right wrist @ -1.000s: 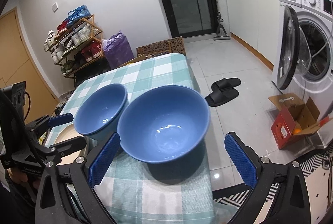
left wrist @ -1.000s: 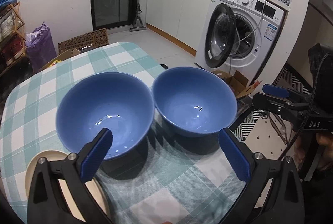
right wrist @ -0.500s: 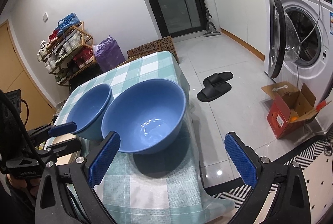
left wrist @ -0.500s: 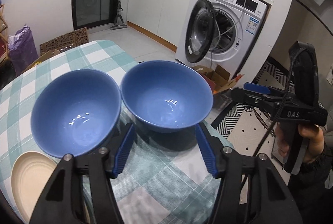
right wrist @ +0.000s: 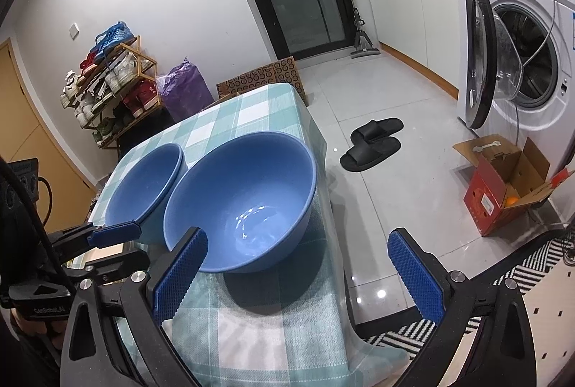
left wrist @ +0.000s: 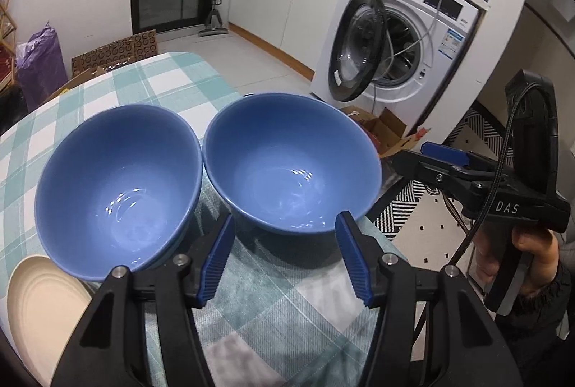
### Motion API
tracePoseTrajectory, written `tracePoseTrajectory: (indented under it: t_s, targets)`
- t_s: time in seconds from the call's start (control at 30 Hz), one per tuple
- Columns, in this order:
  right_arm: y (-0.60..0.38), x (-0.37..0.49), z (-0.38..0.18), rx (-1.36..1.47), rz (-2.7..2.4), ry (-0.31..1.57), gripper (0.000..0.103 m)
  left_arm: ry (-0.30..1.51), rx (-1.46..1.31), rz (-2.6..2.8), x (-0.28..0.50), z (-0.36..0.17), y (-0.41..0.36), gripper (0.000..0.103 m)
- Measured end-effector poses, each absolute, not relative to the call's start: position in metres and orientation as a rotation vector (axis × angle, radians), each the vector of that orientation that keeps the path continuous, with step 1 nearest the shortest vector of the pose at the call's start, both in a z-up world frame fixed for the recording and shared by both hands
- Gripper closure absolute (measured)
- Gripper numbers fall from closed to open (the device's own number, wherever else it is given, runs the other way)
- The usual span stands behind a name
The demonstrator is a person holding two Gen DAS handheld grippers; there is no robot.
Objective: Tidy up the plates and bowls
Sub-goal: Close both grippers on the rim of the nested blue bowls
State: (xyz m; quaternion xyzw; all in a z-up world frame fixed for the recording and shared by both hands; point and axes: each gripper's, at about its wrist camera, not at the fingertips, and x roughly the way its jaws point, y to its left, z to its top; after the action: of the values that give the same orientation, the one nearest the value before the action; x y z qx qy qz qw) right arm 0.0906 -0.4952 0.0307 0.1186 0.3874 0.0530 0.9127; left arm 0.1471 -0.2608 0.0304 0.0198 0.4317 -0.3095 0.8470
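Left wrist view: the left claw sits low in the centre of the frame, its blue pads parted and gripping nothing, lined up on the near rim of the right-hand blue bowl. The left-hand blue bowl stands just beside it, rims almost touching, and looks tilted, with its near edge seeming to ride over the cream plate in the lower left corner. The risk, as I judge it, is that a claw closing on one rim nudges the neighbour, and the tilted bowl slides or rocks off the plate. The right claw waits at the right edge of the frame, past the tabletop (I cannot tell from here how wide it stands).

Right wrist view: the right claw is spread wide at the bottom of the frame, holding nothing, with the nearer bowl in the centre just ahead of its left pad. That bowl stands close to the right-hand edge of the tabletop, where the cloth drops to the tiled floor; a sideways push could send it over. Open room lies in the upper middle, on the bare checked cloth behind the bowls, and little lies at lower left, where the left claw crowds the farther bowl.
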Motion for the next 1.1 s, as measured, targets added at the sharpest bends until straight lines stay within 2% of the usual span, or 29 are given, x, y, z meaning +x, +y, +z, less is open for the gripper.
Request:
tracePoseTrajectory:
  t_s: [0.27,0.43,0.53,0.93,1.1]
  targets:
    - [-0.490,0.130,0.029,0.187,0.118,0.869,0.001,0.942,0.017,-0.596,0.159,0.020,-0.264,0.045]
    - [-0.486,0.153,0.022,0.180,0.143,0.918,0.005,0.954,0.024,-0.566,0.166,0.017,-0.266,0.045]
    - [-0.484,0.165,0.019,0.162,0.156,0.946,0.014,0.961,0.021,-0.567,0.170,0.015,-0.268,0.046]
    - [-0.481,0.188,0.007,0.114,0.206,1.002,0.030,0.976,0.044,-0.566,0.178,0.008,-0.279,0.046]
    - [-0.480,0.191,0.001,0.097,0.230,1.020,0.045,0.975,0.044,-0.563,0.179,0.008,-0.279,0.048]
